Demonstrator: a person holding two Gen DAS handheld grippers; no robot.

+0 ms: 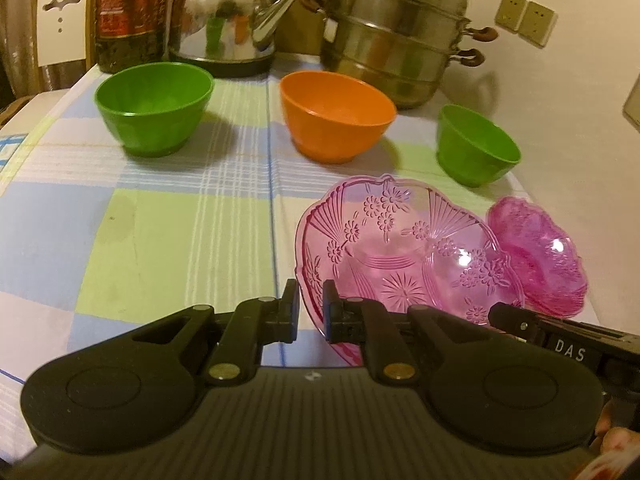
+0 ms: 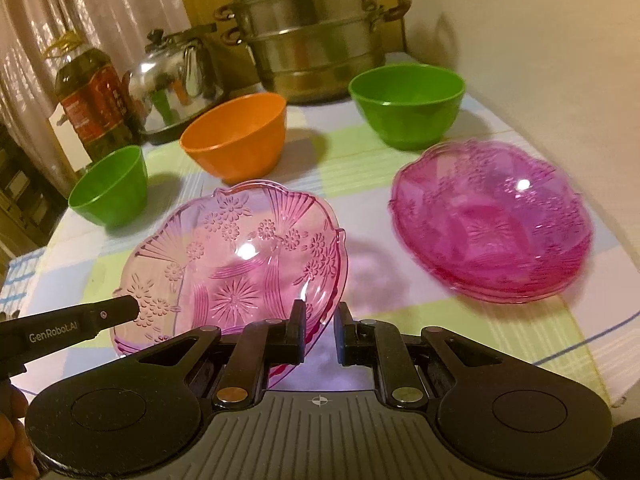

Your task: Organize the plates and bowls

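as both claws grip: pink plate (image 2: 236, 264) aloft

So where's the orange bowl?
The orange bowl stands mid-table between the two green bowls, in front of the steel steamer pot and behind the pink plate.

At the far edge of my checked tablecloth (image 1: 160, 220) stand an oil bottle (image 1: 130, 16) on the left, a shiny kettle (image 1: 224, 20) just right of it, and a tiered steel steamer (image 1: 396, 36) further right. A white chair (image 1: 62, 24) stands beyond the table's far left corner, and two wall sockets (image 1: 526, 20) are on the right wall.
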